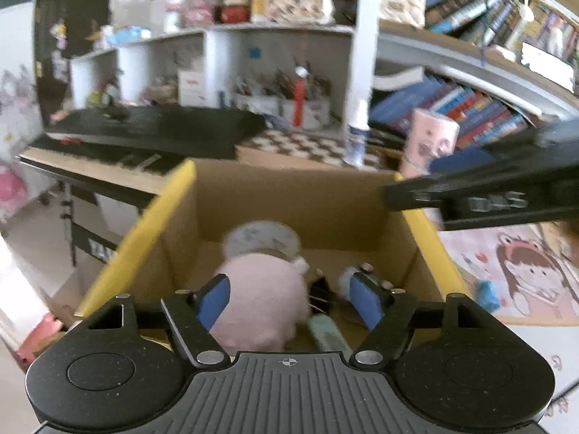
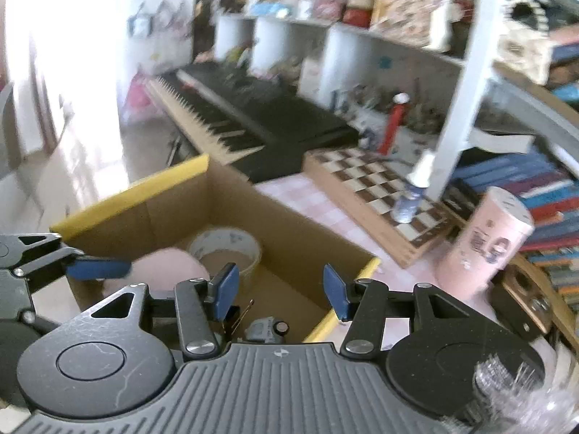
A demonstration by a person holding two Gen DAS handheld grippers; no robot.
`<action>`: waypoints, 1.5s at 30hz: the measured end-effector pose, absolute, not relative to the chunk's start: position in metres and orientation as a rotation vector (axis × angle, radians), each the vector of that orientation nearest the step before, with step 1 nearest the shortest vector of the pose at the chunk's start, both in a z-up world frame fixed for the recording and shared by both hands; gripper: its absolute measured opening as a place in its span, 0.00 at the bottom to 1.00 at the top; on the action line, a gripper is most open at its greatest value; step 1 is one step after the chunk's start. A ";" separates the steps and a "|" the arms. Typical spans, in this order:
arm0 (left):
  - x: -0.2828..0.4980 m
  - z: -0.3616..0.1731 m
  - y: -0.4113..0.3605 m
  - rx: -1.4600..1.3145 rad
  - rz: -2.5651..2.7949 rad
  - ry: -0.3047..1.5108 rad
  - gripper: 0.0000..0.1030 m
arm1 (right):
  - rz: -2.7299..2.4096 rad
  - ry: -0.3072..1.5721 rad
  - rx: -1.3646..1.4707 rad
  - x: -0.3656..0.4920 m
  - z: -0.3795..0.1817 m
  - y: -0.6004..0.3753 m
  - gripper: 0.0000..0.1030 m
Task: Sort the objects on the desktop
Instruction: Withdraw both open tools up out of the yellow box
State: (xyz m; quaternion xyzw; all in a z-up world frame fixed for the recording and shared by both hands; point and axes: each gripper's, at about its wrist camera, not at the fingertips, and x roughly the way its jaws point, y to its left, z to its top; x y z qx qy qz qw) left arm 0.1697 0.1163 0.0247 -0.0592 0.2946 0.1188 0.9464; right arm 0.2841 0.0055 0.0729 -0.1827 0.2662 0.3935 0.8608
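A cardboard box with yellow-edged flaps [image 1: 173, 195] [image 2: 144, 188] stands open below both grippers. Inside lie a pink plush [image 1: 260, 300] [image 2: 170, 264], a roll of tape [image 1: 260, 238] [image 2: 226, 249], a black clip [image 1: 320, 289], a pale green item [image 1: 327, 332] and a small toy car [image 2: 266, 327]. My left gripper [image 1: 289, 300] hangs open over the box. The plush lies below, between its blue pads, and neither pad presses on it. My right gripper [image 2: 280, 293] is open over the box's right side with nothing between its fingers. It shows as a dark bar at the right of the left wrist view.
A black piano keyboard [image 2: 231, 115] runs behind the box. A chessboard [image 2: 376, 184] with a small bottle [image 2: 409, 206] lies at the right. A pink cylinder [image 2: 485, 249] stands before rows of books [image 2: 550, 202]. Cluttered white shelves [image 1: 275, 32] fill the back.
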 end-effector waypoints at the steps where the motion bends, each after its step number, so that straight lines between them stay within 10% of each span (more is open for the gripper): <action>1: 0.168 0.027 0.118 -0.119 0.254 0.590 0.73 | 0.809 0.545 -0.366 0.281 0.076 0.000 0.48; 45: 0.012 0.019 0.138 -0.113 0.299 0.600 0.75 | 0.444 0.574 -0.160 0.084 0.024 -0.052 0.51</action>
